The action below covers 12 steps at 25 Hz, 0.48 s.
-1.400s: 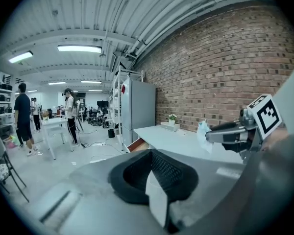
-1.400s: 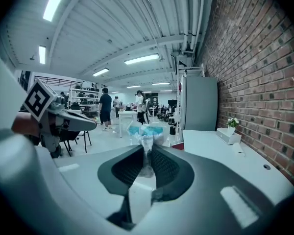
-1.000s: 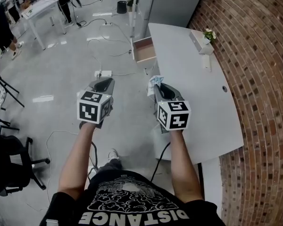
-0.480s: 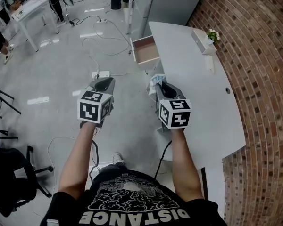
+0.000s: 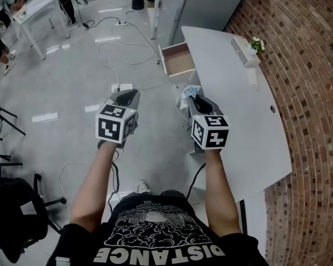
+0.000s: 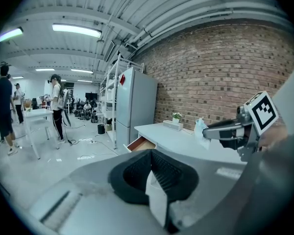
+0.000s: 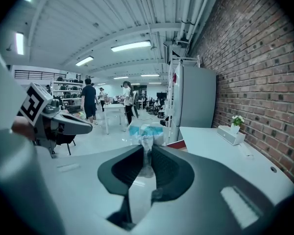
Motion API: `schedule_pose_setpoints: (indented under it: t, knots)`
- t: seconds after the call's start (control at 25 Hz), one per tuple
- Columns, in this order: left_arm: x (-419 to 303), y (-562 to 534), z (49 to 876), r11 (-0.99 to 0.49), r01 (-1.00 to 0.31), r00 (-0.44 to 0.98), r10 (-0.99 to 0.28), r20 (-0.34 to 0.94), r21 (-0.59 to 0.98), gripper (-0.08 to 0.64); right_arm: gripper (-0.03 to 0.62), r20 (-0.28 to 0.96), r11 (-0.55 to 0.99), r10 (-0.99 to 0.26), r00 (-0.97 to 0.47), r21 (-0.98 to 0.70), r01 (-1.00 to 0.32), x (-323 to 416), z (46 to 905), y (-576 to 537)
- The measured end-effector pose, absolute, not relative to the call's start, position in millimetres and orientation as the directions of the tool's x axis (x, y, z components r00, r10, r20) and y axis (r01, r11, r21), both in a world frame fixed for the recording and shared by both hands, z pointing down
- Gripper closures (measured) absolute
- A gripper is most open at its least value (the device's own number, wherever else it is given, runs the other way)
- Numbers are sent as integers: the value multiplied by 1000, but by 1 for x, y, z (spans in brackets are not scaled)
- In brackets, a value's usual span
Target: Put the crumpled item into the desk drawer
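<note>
Nearer the open drawer (image 5: 176, 61) now, right tongs (image 7: 147, 152) pinch the crumpled item (image 7: 146, 132) at their tips, left tongs (image 6: 150, 156) pressed together.

We hold both bare forearms out ahead, roughly parallel, the left forearm (image 5: 94, 184) and the right forearm (image 5: 219, 190) each ending in a hand wrapped round a tool, marker cube uppermost. Our left grey tool (image 5: 125, 96) has its black pads pressed together with nothing between them. Our right grey tool (image 5: 192, 100), abreast of it and well apart, is clamped on a crumpled white-and-blue wad (image 5: 187, 92) above the long edge of the white counter (image 5: 250, 121).
</note>
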<state>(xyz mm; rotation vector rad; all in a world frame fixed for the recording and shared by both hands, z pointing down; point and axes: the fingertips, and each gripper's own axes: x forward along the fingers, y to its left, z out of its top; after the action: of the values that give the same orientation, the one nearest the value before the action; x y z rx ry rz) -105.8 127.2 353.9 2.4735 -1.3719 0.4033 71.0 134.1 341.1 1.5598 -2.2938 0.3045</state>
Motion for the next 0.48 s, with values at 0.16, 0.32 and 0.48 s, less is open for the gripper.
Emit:
schedule_pose_setpoints:
  t: [0.16, 0.32, 0.48]
  knots:
    - [-113, 127, 355, -513, -852, 510, -773, 377, 102, 561, 540, 396, 377, -853, -340, 18, -926, 60, 340, 129]
    - [-122, 123, 355, -506, -857, 502, -781, 372, 94, 561, 540, 383, 384, -855, -349, 16, -923, 53, 341, 123]
    - [-124, 116, 360, -506, -859, 496, -781, 379, 80, 560, 540, 379, 390, -853, -357, 11, -921, 51, 348, 116]
